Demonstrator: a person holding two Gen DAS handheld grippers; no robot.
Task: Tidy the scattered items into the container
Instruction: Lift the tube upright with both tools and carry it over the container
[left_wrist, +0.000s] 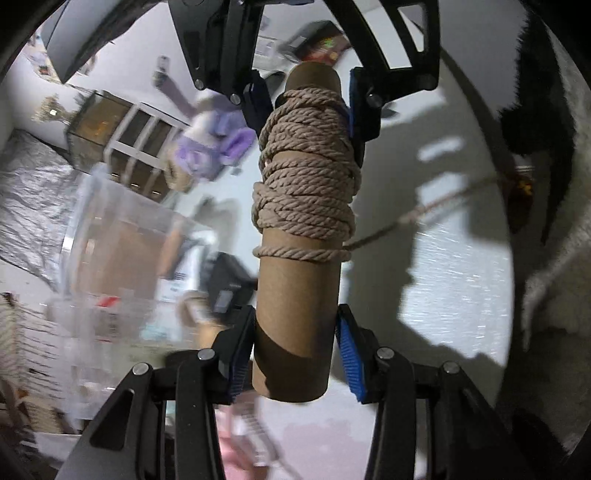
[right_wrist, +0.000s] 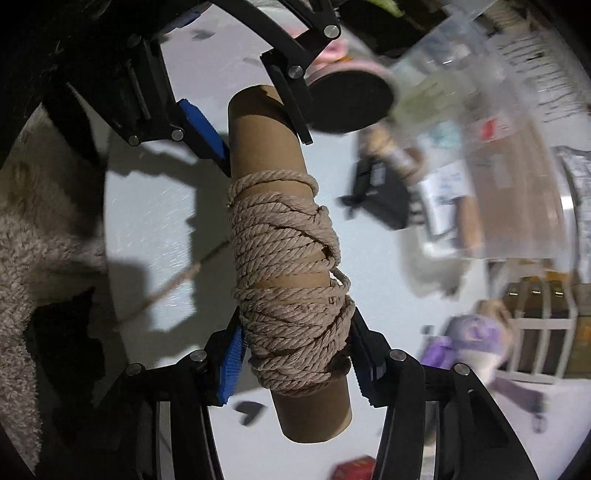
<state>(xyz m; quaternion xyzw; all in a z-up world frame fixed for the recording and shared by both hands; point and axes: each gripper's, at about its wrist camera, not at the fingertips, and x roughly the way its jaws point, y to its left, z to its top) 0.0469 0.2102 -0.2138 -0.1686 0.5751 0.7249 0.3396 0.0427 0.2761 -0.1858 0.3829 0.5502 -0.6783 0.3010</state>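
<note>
The clear plastic storage box (left_wrist: 110, 236) stands on the round white desk (left_wrist: 458, 266), blurred, with cardboard and printed packs showing through its wall. The brown cardboard tube wound with tan twisted rope (left_wrist: 301, 236) is off the desk, held at both ends — the left tongs (left_wrist: 295, 350) pinch its bare end, the right tongs (right_wrist: 295, 350) clamp the rope-wrapped end.

A loose tail of rope (left_wrist: 424, 210) trails from the tube toward the fleecy sleeve (left_wrist: 554, 295) at the desk edge. In my judgement it could snag there, or drag and unwind more turns as the tube travels. With two grips, uneven pull could twist or crush the hollow tube.

Between tube and box lie a black device (left_wrist: 229, 284), a purple plush toy (left_wrist: 218, 147) and, in the right view, a black-faced round disc (right_wrist: 349, 103) — clutter the tail might sweep.
</note>
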